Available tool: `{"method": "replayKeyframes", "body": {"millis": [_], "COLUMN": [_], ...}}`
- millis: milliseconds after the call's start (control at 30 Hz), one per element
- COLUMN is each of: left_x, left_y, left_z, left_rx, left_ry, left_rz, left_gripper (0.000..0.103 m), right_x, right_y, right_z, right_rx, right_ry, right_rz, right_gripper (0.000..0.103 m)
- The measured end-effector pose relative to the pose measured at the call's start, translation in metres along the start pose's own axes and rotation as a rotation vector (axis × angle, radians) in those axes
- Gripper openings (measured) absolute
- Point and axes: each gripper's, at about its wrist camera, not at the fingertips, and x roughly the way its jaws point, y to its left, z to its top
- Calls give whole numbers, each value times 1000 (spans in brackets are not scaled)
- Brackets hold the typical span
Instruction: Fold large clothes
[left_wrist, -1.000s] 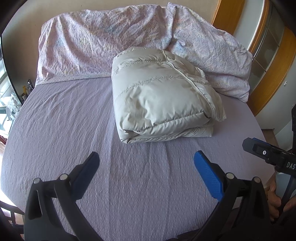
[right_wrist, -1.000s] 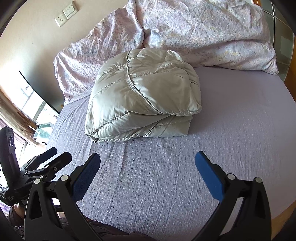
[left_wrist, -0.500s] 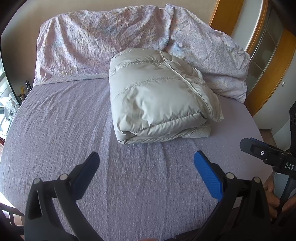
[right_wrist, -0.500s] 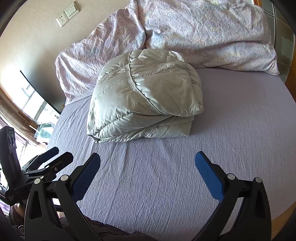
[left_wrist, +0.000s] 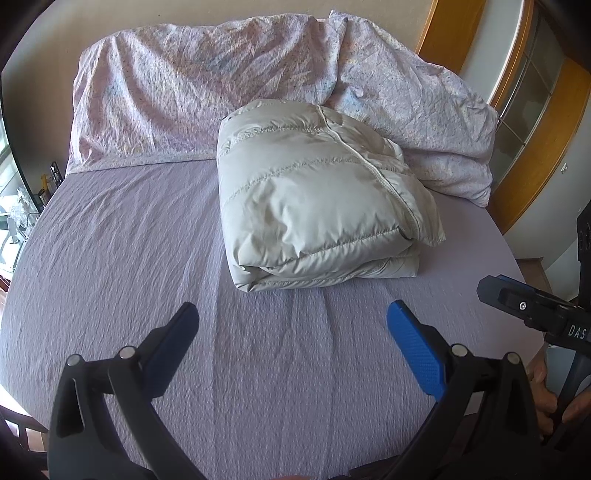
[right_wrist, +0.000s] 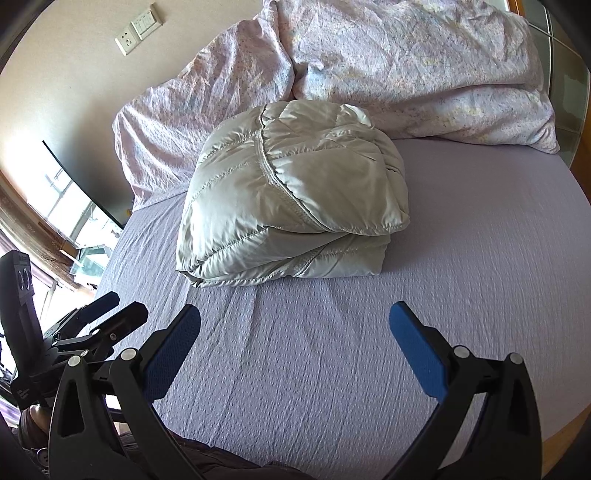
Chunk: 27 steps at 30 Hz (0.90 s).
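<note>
A pale grey puffer jacket (left_wrist: 317, 195) lies folded into a thick bundle on the lilac bed sheet (left_wrist: 122, 251), near the pillows. It also shows in the right wrist view (right_wrist: 291, 195). My left gripper (left_wrist: 291, 321) is open and empty, held above the sheet in front of the bundle. My right gripper (right_wrist: 295, 325) is open and empty too, in front of the bundle and apart from it. The right gripper shows at the right edge of the left wrist view (left_wrist: 532, 314); the left one shows at the left of the right wrist view (right_wrist: 107, 317).
A patterned pink duvet and pillows (left_wrist: 207, 92) lie heaped along the head of the bed, touching the bundle's far side. A wooden door frame (left_wrist: 535, 155) stands to the right. A window and dark screen (right_wrist: 74, 188) are on the left. Wall sockets (right_wrist: 138, 31) sit above.
Both grippers stay open and empty. The left wrist view has drifted slightly, so the bundle sits a little lower and to the left; the right wrist view has barely shifted.
</note>
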Motion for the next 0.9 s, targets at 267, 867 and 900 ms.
{"method": "replayKeyframes", "body": {"millis": [267, 867, 900], "left_x": [1, 2, 2], "left_y": [0, 0, -1], "left_z": [0, 1, 1], "left_rx": [0, -2, -1], "left_ry": [-2, -1, -1], "left_rz": [-3, -3, -3], "left_gripper": [101, 101, 101], "right_x": [0, 1, 1], "right_y": [0, 1, 1], "right_z": [0, 2, 1], "right_rx": [-1, -2, -1], "right_ry": [0, 0, -1], "right_rz": [0, -1, -1], "right_gripper": [102, 102, 102]}}
